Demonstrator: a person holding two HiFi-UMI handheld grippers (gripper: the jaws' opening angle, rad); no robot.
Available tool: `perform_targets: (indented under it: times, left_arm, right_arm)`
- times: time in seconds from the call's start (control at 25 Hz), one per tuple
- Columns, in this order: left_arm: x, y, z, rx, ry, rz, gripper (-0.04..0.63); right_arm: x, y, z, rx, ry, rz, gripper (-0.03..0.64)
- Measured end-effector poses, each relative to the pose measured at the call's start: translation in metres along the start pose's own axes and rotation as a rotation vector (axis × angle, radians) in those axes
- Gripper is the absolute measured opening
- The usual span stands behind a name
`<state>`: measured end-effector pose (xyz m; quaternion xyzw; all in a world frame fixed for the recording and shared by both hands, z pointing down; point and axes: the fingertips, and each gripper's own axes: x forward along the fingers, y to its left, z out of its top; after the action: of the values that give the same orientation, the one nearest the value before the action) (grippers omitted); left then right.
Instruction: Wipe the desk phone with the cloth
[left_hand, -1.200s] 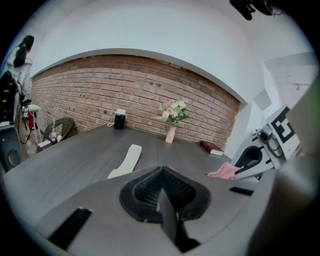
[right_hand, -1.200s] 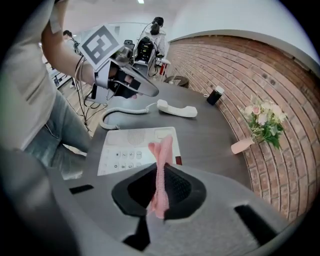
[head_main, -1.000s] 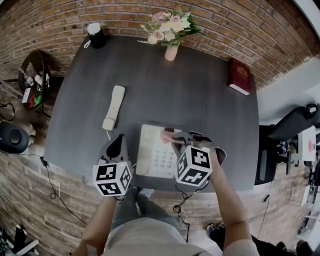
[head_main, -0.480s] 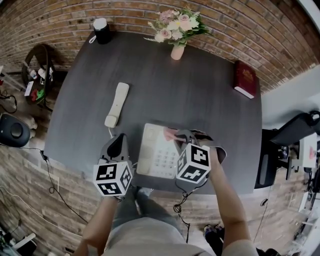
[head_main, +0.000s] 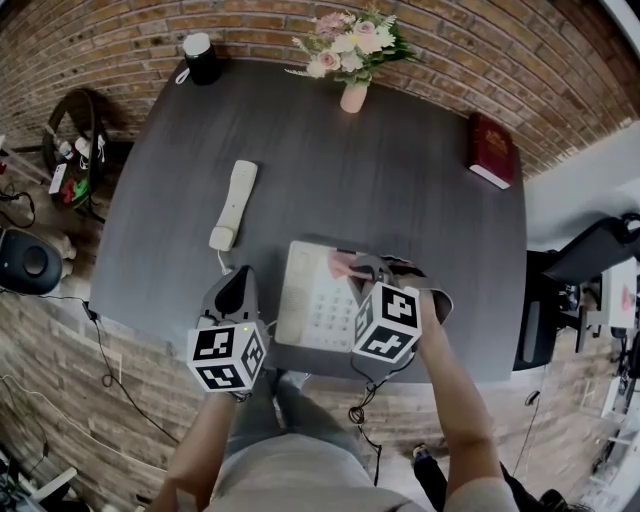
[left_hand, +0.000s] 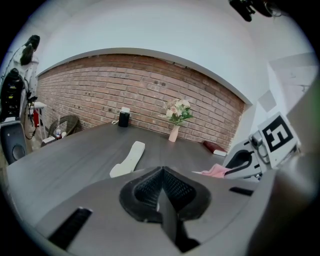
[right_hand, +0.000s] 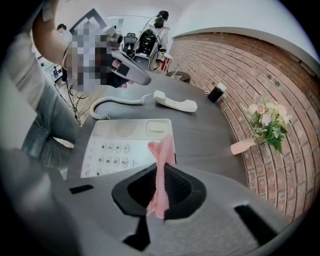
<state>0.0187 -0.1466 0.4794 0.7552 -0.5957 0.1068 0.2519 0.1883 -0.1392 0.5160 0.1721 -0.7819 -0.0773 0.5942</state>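
- Here, the only container whose filling shows is a small pink vase (head_main: 353, 97) at the far edge of the table (head_main: 400, 190), and it holds a bunch of pink and white flowers (head_main: 350, 40).
- A black cylinder with a white top (head_main: 199, 58) stands at the far left corner; whether anything is in it cannot be seen.
- The right gripper (head_main: 365, 273) has its jaws clamped on the pink cloth (right_hand: 161, 150), which stands up between them as a thin folded strip.
- The cloth's free end lies over the far right part of the desk phone (head_main: 315, 305), which sits at the near edge of the table; whether it touches the phone is not clear.
- The left gripper (head_main: 235, 285) is just left of the phone, its jaws together with nothing between them.
- The handset (head_main: 232, 205) lies flat on the table, off the phone, to its far left.
- The right gripper view alone shows the keypad digits, the speaker grille and the coiled cord (right_hand: 117, 102) running toward the handset.
- The head view alone shows the whole of a red book (head_main: 492, 148) near the far right edge of the table.
- The left gripper view shows the other gripper at its right with the cloth sticking out of it.
- Counted: two grippers, one phone, one handset, one cloth, one vase, one book, one cylinder.
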Motion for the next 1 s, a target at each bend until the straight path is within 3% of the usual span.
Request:
perform_targets:
  times: [1.0]
  left_arm:
    - [-0.012,-0.004,-0.015,0.007,0.019,-0.023,0.003]
  right_arm:
    - [-0.002,0.033,-0.004,0.036,0.008,0.049,0.021]
